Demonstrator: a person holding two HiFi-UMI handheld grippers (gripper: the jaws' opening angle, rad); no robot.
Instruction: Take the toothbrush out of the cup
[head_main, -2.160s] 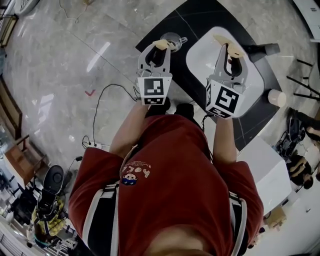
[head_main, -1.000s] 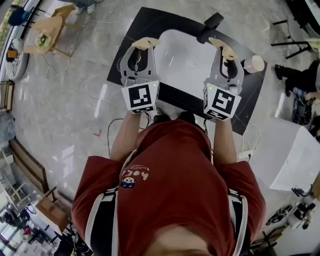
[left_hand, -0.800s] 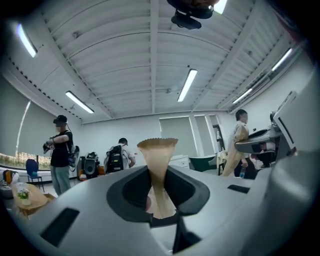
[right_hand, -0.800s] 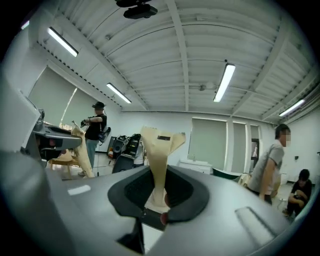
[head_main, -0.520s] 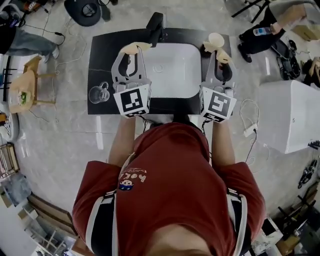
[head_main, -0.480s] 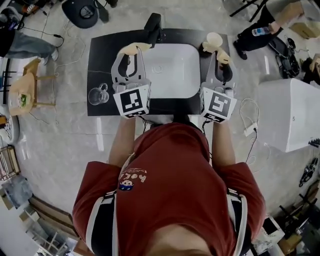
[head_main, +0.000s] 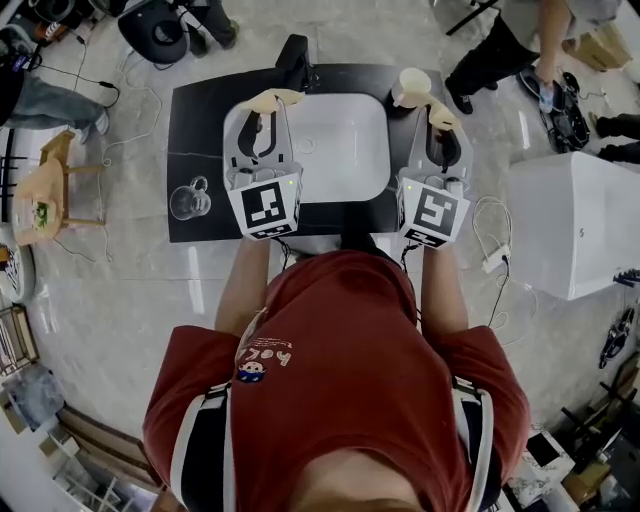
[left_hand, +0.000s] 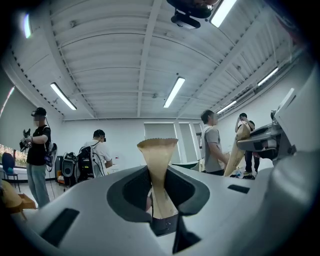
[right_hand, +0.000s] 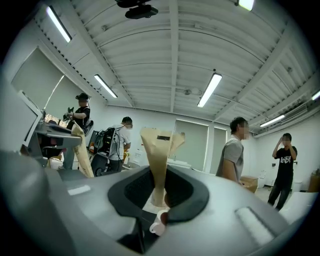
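Left gripper (head_main: 270, 97) and right gripper (head_main: 437, 112) have swung round to flank the sink (head_main: 340, 120), fingers (left_hand: 157, 160) pressed together, empty. Glass mug (head_main: 190, 200) stands near the surface's (head_main: 200, 120) left edge, paper cup (head_main: 410, 88) at its far right corner; toothbrush too small to discern.

light: bright, even, ceiling tubes (left_hand: 175, 92) | floor (head_main: 196, 275) glare | edges: fisheye-bent, dark corners

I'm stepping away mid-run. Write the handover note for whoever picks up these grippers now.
Left gripper: shut, empty, over the sink's left edge.
Right gripper: shut, empty, just short of the pale cup at the counter's back right.
Glass mug: on the counter, left of the sink.
Toothbrush: not made out in either.
Done: nothing. Left: find, grip and lift out the toothbrush.
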